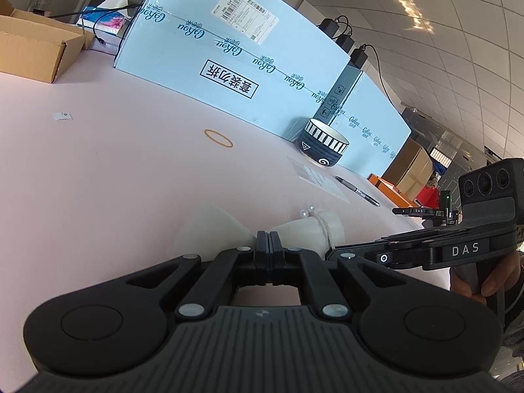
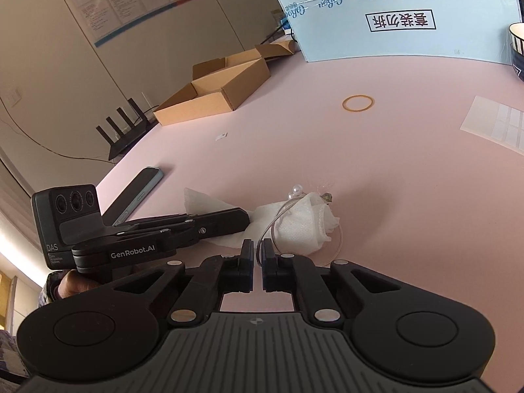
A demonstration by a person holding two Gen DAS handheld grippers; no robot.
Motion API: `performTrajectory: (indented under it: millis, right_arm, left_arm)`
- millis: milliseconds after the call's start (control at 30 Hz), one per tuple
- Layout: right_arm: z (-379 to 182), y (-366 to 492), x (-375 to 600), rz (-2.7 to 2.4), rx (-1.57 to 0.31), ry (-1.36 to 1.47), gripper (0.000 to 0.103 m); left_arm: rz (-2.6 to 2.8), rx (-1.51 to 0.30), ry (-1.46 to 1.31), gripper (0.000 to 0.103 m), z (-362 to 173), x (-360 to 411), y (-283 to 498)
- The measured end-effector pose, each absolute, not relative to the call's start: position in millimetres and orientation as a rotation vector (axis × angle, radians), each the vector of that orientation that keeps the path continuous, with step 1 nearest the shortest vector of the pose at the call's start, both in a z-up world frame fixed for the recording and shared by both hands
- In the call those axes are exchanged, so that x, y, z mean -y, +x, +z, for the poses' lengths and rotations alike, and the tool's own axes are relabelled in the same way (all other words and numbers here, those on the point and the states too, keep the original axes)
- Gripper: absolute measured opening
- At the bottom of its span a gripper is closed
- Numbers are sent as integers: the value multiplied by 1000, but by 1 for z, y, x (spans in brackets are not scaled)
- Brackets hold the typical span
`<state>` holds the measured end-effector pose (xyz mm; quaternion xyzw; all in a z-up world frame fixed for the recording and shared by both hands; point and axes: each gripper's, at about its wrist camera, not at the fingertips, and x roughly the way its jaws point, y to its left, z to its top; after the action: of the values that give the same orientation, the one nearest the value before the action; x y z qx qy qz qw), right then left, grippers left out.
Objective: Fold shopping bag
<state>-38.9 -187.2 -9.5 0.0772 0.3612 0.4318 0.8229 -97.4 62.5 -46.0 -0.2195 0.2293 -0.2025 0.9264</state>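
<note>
The left gripper (image 1: 269, 240) is seen nearest, its fingers pressed together on a pinch of the white shopping bag (image 2: 294, 221), which lies crumpled on the pink desk (image 2: 376, 170). The right gripper (image 2: 257, 252) is held just beside the bag with a narrow gap between its fingers; a thin cord handle (image 2: 271, 226) runs through that gap, though no firm grip is shown. A slip of the cord is judged likely, and the beads (image 2: 296, 191) could be snagged, undoing the fold.
</note>
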Motion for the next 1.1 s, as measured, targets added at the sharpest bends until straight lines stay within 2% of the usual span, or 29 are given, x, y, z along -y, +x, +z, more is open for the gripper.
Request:
performTrajectory:
  millis: [100,400,800,900,1100]
  right_arm:
    - [-4,-37,197,908,-761,207,19]
    - [-10,-25,251,773,-797,423,19]
    - [-20,-10,234,814,-813,438,22]
    - [-22,-8,232,820,-821,446,28]
    - [-24,-5,226,833,-814,445,29]
  left_arm:
    - [-413,-470,-446,2,-46,-62,-97]
    - [-416,-471,-463,2,-47,-64,-97]
    - [-416,-473,-464,2,-47,-64,-97]
    - [-416,-473,-466,2,-47,-64,-98]
    - [-418,-473,-470,2,-48,-64,-97]
